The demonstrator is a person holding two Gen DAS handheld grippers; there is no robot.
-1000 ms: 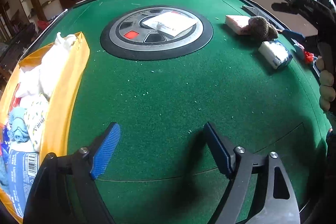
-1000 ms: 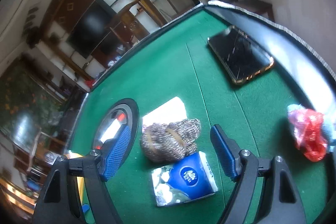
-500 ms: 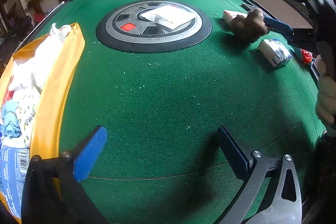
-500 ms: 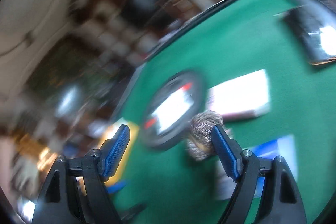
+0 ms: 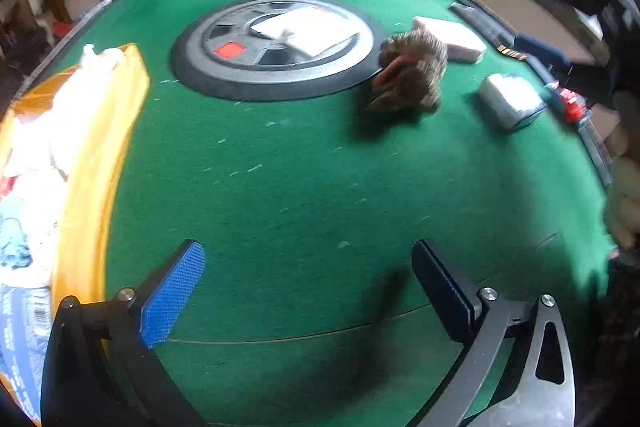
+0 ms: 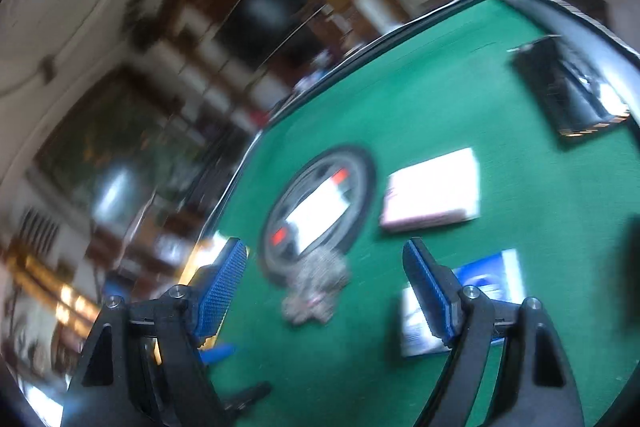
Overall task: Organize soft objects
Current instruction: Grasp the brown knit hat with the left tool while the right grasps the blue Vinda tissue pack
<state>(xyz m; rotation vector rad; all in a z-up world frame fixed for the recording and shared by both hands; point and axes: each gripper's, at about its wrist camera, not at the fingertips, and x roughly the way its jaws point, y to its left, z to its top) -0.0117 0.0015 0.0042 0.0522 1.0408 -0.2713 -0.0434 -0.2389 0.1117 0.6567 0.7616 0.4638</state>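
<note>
A brown knit bundle [image 5: 408, 71] lies blurred on the green felt at the right edge of the round dial [image 5: 224, 75]. In the right wrist view this bundle [image 6: 316, 287] shows in the gap of my right gripper [image 6: 326, 245], which is open and clear of it. My left gripper [image 5: 306, 251] stands wide open over bare felt near the front. A yellow bin [image 5: 100, 147] at the left holds several soft items. A white packet [image 5: 308, 31] rests on the dial. Also on the felt are a pink pack [image 5: 452, 39] and a blue-and-white tissue pack [image 5: 512, 99].
A dark phone [image 6: 572, 91] lies near the far right rim of the table. A red crumpled item [image 5: 572, 103] sits by the right edge, and a person's hand [image 5: 620, 195] shows there. Chairs and a cabinet stand beyond the table.
The knit bundle has moved left from beside the pink pack to the dial's edge. My left jaws have widened. The right gripper has swung left and its view has blurred.
</note>
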